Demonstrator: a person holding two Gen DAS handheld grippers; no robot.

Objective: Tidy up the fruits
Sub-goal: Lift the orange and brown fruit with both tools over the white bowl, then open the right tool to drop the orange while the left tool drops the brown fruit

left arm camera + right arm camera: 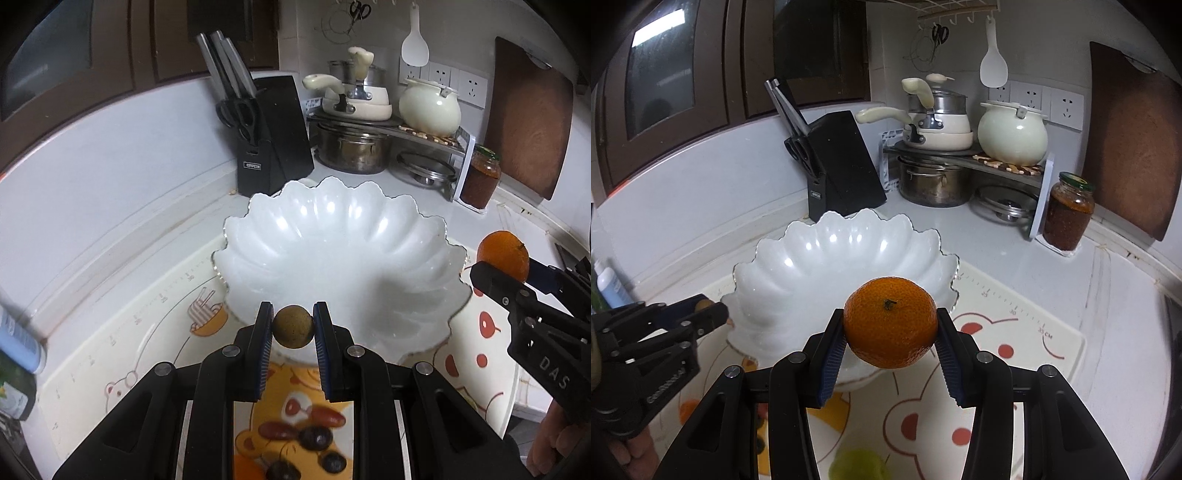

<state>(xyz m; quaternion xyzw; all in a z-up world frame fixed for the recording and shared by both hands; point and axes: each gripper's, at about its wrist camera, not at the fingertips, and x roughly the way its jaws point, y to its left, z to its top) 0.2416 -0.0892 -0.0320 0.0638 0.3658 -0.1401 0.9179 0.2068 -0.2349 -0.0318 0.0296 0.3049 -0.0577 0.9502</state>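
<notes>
Behind white bowl (pixel 332 236), black knife block (pixel 273 136) marked "OPPEIN".

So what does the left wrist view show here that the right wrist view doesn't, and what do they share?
Only the left wrist view shows the dark and reddish fruits lying on the mat under the left gripper, and a clear look at the small brown fruit it is shut on.

Only the right wrist view shows a blurred green fruit at the bottom edge.

Both show the empty white scalloped bowl, the orange clamped in the right gripper, the knife block and the jar.
</notes>
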